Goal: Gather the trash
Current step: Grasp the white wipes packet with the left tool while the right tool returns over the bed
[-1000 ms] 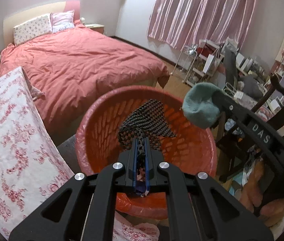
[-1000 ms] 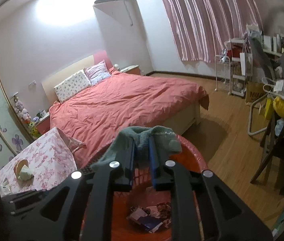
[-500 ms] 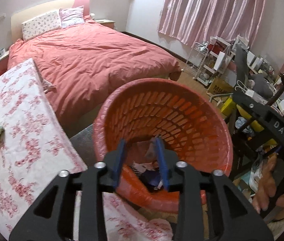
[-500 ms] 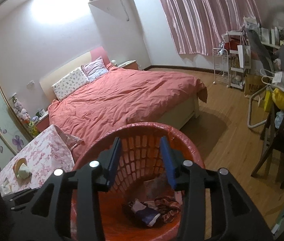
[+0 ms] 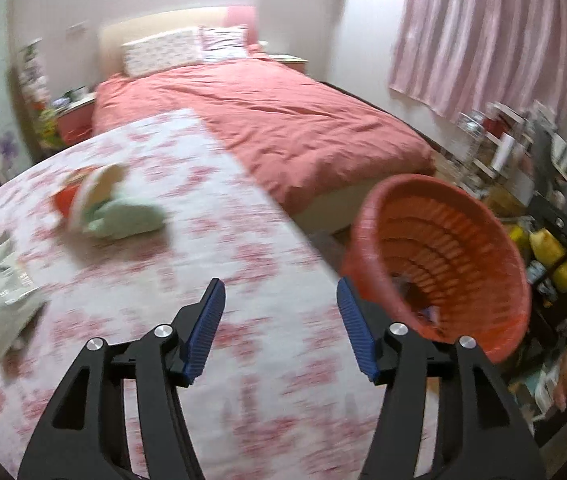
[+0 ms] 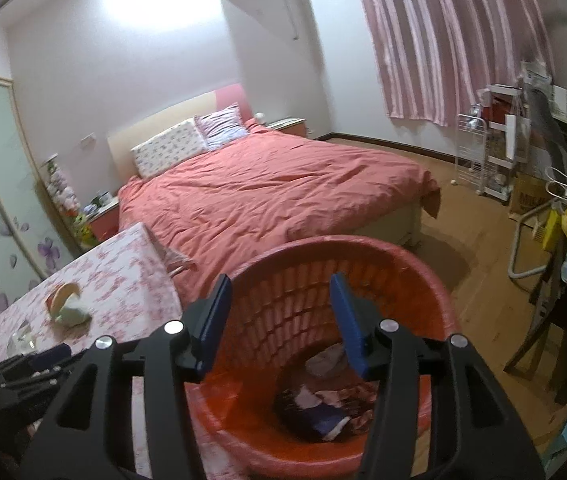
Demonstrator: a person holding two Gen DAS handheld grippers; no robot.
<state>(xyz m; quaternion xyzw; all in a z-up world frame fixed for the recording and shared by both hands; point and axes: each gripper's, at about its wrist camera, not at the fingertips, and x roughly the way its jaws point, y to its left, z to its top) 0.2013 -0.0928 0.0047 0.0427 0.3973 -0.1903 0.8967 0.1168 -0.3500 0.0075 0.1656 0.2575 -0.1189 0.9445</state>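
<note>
Left gripper over the floral table, jaws opening, empty — trash left of it: white wrapper, green wad. Blurred view; I risk missing. Right gripper opening, empty, above red basket; could tip its rim.

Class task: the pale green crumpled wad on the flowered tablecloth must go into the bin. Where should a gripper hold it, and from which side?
Grip the pale green wad across its free end, the one pointing toward the bed, coming from above. Its other end abuts the curved orange-and-tan piece, so pinching there would likely catch both.
</note>
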